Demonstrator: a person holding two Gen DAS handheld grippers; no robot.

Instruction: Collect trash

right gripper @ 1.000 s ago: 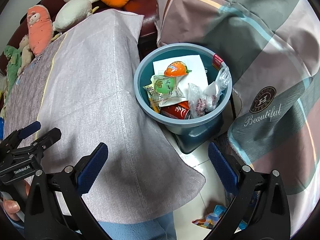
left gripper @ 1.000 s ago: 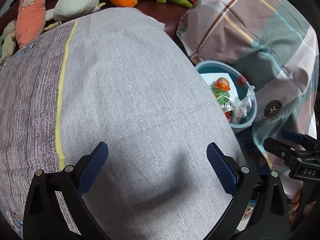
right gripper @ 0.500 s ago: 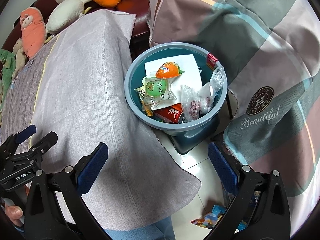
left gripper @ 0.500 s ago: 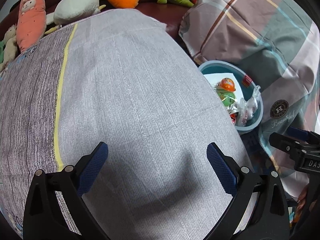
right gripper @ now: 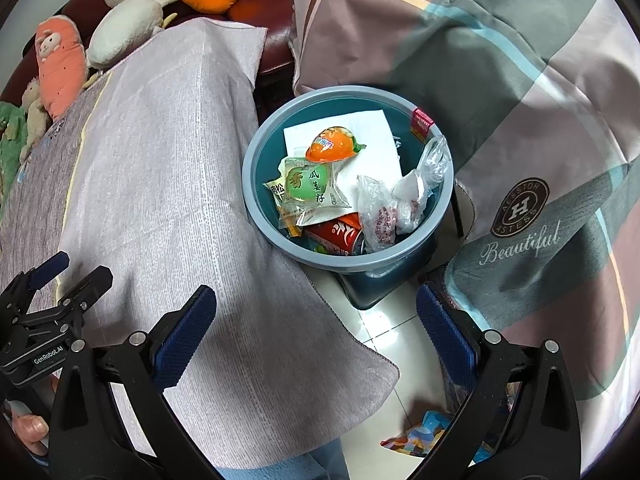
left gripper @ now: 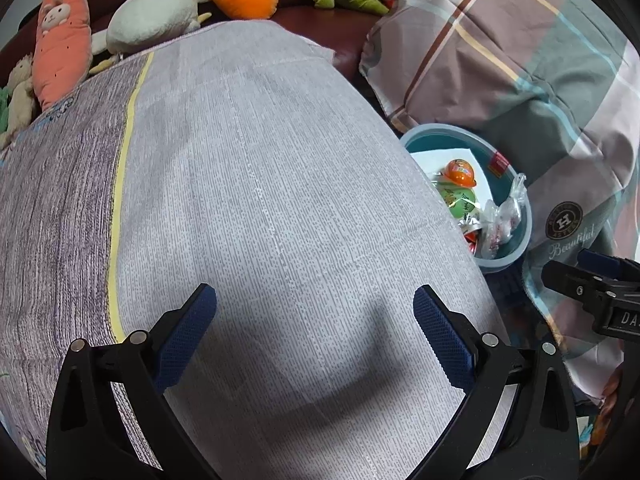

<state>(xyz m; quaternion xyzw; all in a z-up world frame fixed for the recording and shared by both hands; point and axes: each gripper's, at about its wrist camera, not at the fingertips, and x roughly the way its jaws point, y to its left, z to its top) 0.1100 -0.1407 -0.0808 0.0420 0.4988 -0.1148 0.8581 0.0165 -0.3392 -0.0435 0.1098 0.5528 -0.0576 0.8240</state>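
A blue-green trash bin [right gripper: 256,168] stands on the floor between the grey-covered table [right gripper: 160,184] and a plaid-covered seat. It holds a white paper [right gripper: 360,132], an orange jelly cup [right gripper: 332,145], a green snack packet [right gripper: 308,188], a red can [right gripper: 340,234] and clear plastic bags [right gripper: 392,204]. The bin also shows in the left wrist view [left gripper: 520,236]. My right gripper [right gripper: 316,320] is open and empty, above the table's corner and floor in front of the bin. My left gripper [left gripper: 314,320] is open and empty over the bare cloth.
Plush toys [left gripper: 60,44] line a dark sofa behind the table. A plaid cloth [right gripper: 500,100] with a "Beautiful" logo drapes to the right of the bin. A colourful wrapper [right gripper: 420,436] lies on the tiled floor near my right gripper.
Both views have shifted slightly; the bin sits a little lower and further right in the left wrist view and a little left in the right wrist view. Both grippers stay open and empty.
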